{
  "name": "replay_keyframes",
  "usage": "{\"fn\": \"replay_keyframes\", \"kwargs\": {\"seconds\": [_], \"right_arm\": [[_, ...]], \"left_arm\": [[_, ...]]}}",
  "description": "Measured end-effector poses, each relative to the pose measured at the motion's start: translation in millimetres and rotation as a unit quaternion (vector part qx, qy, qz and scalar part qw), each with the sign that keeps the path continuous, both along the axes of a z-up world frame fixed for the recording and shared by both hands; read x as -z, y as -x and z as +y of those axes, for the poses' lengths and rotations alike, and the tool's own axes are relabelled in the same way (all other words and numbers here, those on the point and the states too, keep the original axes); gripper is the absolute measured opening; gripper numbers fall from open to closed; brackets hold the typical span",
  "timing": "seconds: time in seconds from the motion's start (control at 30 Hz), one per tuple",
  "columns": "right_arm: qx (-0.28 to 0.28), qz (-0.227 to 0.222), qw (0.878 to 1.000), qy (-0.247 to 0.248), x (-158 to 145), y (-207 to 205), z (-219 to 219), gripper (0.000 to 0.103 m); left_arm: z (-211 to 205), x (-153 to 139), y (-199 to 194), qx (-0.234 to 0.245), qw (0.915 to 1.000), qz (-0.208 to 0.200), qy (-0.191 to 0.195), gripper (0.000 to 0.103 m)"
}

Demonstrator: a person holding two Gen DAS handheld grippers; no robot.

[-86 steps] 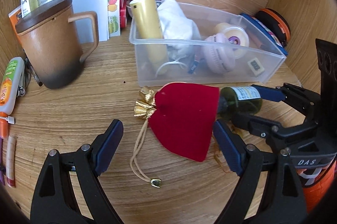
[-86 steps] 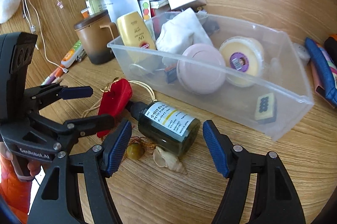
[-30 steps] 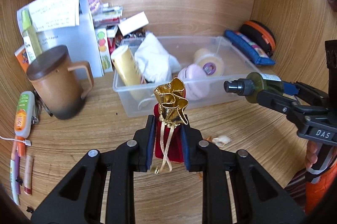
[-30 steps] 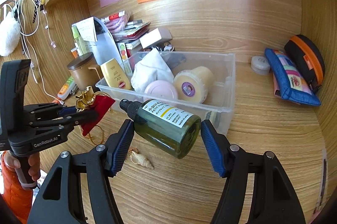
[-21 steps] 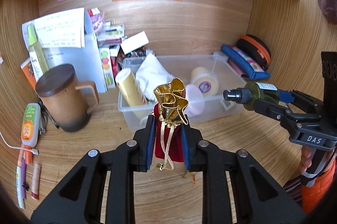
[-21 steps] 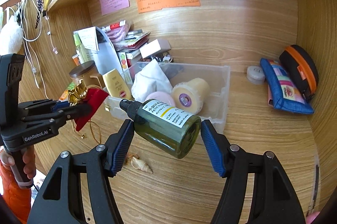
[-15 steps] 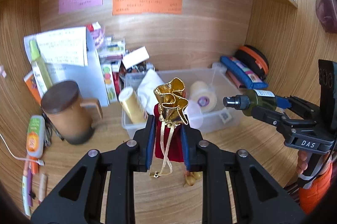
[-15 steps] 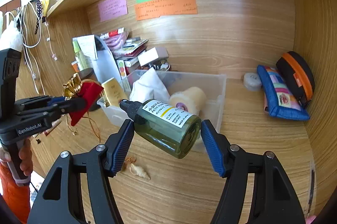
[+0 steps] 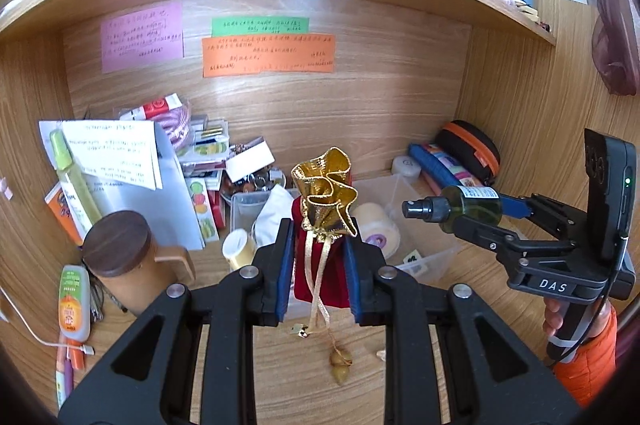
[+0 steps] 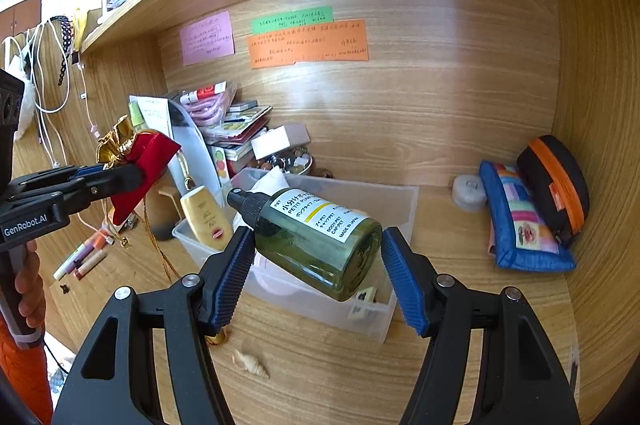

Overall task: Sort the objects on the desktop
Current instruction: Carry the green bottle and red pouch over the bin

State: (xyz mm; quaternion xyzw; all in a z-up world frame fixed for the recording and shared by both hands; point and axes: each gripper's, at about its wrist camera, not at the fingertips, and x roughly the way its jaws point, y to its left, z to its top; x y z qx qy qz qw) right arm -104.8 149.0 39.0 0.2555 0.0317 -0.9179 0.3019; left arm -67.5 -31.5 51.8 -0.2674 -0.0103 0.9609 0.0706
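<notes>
left gripper: jaws nearly shut, clamped on a red velvet pouch with crumpled gold foil mouth upright between the blue pads, gold cords and a small bead dangling below the jaws. right gripper: jaws half spread, gripping a green translucent spray bottle lying crosswise between the ribbed blue pads (black pump head past the left pad, white printed label facing up). both held in the air above the wood-grain bench. beyond and below both jaws, a clear plastic bin, rectangular, holding a cream tube, white cloth and a round roll. under the right jaws, a small spiral seashell on the bench.
</notes>
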Motion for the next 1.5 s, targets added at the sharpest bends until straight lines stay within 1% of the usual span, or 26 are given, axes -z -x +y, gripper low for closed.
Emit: {"fn": "replay_keyframes", "kwargs": {"seconds": [0.07, 0.17, 0.37, 0.67, 0.8, 0.9, 1.1, 1.2, 1.37, 1.43, 1.5], "right_arm": [[0.001, 0.001, 1.000, 0.002, -1.0, 3.1, 0.1, 0.062], [0.001, 0.000, 1.000, 0.003, -1.5, 10.3, -0.5, 0.062], [0.002, -0.012, 1.000, -0.003, 2.4, 29.0, -4.8, 0.062], [-0.004, -0.030, 0.999, -0.031, 18.5, 57.9, -21.7, 0.062], [-0.011, -0.053, 0.998, -0.036, 34.4, 70.1, -29.3, 0.062], [-0.018, -0.063, 0.997, -0.038, 42.4, 74.9, -32.5, 0.062], [-0.031, -0.064, 0.996, -0.053, 51.5, 75.8, -41.2, 0.062], [-0.035, -0.057, 0.996, -0.061, 52.5, 74.4, -44.1, 0.062], [-0.046, -0.059, 0.995, -0.063, 55.3, 74.7, -45.3, 0.062], [-0.049, -0.061, 0.995, -0.067, 57.4, 75.7, -46.8, 0.062], [-0.051, -0.063, 0.994, -0.074, 59.9, 76.0, -48.4, 0.062]], "left_arm": [[-1.0, -1.7, 5.8, -0.001, 1.0000, 0.001, 0.001, 0.023], [-5.4, -0.6, 15.1, 0.004, 0.9999, -0.005, -0.009, 0.023], [-11.3, 13.1, 39.3, 0.005, 0.9994, -0.027, -0.019, 0.023], [-10.5, 47.0, 79.4, 0.017, 0.9969, -0.075, -0.019, 0.023], [-4.9, 63.6, 88.9, 0.028, 0.9950, -0.095, -0.015, 0.023], [0.4, 73.2, 95.2, 0.033, 0.9940, -0.104, -0.003, 0.023], [3.5, 90.3, 106.8, 0.039, 0.9916, -0.123, -0.004, 0.024], [5.4, 98.1, 111.1, 0.041, 0.9904, -0.132, -0.003, 0.025], [10.1, 104.8, 116.7, 0.042, 0.9894, -0.139, 0.009, 0.026], [11.0, 106.2, 117.5, 0.038, 0.9895, -0.139, 0.016, 0.028], [10.8, 106.7, 117.7, 0.039, 0.9894, -0.138, 0.018, 0.028]]}}
